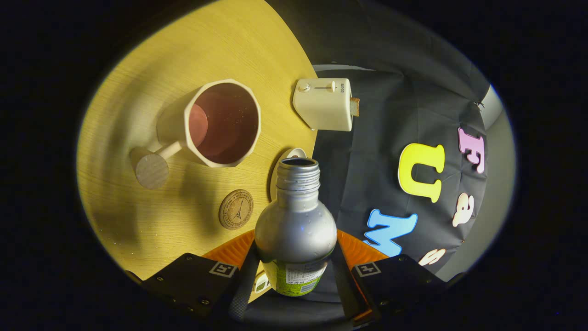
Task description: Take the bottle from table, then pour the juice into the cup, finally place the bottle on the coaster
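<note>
Silver ribbed-neck bottle (295, 225) clamped in tongs (294, 276); faceted cup (216, 123) beyond.

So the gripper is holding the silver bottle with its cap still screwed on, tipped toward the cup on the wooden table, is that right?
Not quite. The gripper does hold the silver bottle between both fingers, tipped toward the cup on the wooden table, but the cap is off: the gripper view shows the bottle's open threaded mouth.
</note>
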